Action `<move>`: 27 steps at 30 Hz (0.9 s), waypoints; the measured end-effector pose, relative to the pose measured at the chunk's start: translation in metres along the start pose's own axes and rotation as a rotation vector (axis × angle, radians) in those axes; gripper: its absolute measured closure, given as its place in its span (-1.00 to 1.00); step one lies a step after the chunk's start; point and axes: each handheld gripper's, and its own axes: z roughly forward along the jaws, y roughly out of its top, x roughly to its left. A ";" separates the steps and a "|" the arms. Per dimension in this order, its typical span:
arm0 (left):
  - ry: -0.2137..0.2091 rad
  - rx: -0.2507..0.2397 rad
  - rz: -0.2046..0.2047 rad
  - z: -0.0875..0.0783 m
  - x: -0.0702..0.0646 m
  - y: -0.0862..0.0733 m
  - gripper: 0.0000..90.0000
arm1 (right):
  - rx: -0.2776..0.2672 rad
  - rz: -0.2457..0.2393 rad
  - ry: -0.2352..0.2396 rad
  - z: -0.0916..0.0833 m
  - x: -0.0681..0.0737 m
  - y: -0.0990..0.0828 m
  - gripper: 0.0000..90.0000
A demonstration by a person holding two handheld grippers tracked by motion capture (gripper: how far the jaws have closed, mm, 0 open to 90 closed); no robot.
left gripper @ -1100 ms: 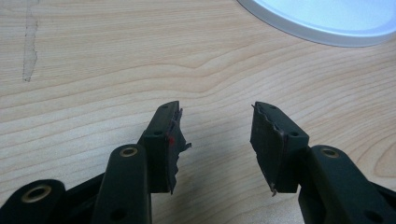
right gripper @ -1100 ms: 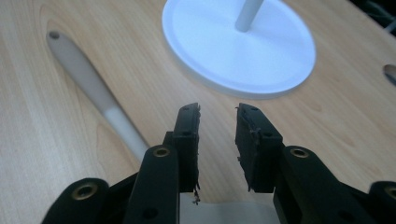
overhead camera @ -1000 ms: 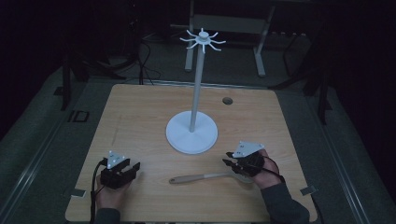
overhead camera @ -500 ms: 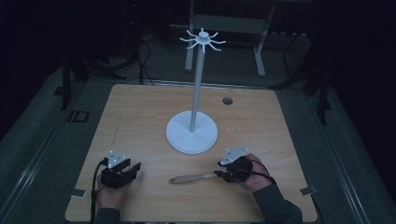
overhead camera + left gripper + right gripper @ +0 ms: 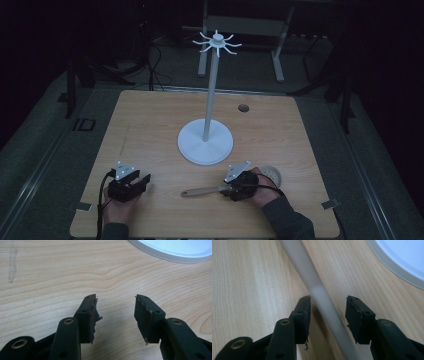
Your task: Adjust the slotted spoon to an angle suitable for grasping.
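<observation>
Wood-grain table (image 5: 150, 130), seen from above in dim light, with a white stand (image 5: 205, 142) set near its middle: a round flat base, a thin upright pole and a ring of hooks at the top. A long-handled utensil (image 5: 202, 190) is laid flat on the table near the front edge, in front of the stand's base; its rounded head is seen beside the person's right hand, and the kind of utensil cannot be told for certain.

The right gripper (image 5: 327, 303) is lowered over the handle. In the right gripper view the pale handle is seen passing between the two black jaws, which are spread apart with a gap on either side, so nothing is gripped yet. The white rim of the base is seen just beyond.

The left gripper (image 5: 116, 303) is rested at the front left of the table, well apart from the utensil, its jaws spread wide over bare wood.

The utensil is judged to be light and stiff. Its smooth, rounded handle may slip or roll, so a hold square across the handle, towards the head end where the weight probably lies, is advised.
</observation>
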 end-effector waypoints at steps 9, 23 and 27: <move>-0.002 -0.002 -0.002 0.000 0.001 0.000 0.17 | 0.007 -0.036 0.014 0.002 0.001 0.002 0.44; 0.002 -0.003 -0.006 0.000 0.001 0.000 0.17 | -0.038 0.062 -0.075 -0.015 -0.015 -0.015 0.70; 0.001 0.000 -0.006 0.000 0.000 0.000 0.17 | -0.040 0.132 -0.133 -0.022 -0.026 -0.019 0.70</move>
